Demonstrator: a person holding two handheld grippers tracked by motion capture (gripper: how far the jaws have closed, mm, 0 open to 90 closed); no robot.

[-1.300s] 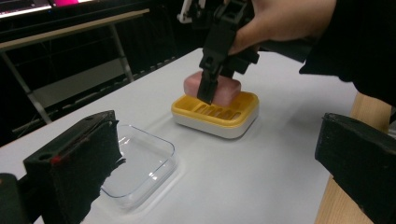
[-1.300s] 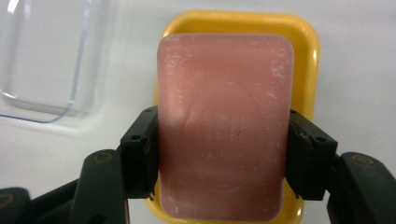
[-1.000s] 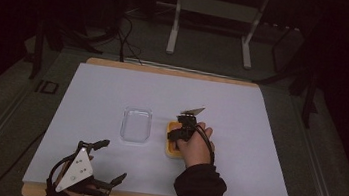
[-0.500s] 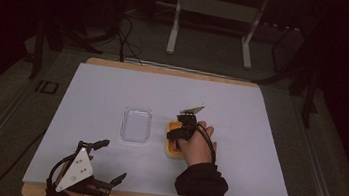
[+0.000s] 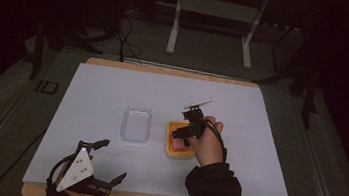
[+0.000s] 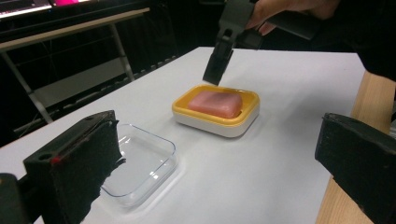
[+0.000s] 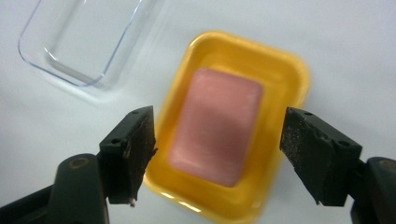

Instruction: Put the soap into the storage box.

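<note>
Soap (image 7: pixel 215 126): one pink bar, lying in yellow dish (image 7: pixel 289 74), placement looks done
Right gripper (image 7: pixel 217 154): jaws just been opening, nothing between them, hovering above soap
Left gripper (image 5: pixel 104 162): jaws apart, empty, near table's front edge
Clear lid (image 5: pixel 136 123): one, beside dish, likely next step
Count: one soap, one dish, one lid

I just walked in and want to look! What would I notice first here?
The pink soap lying in a yellow dish near the middle of the white table. The right gripper hangs just above it, jaws open and empty, having just opened. A clear lid lies left of the dish.
</note>
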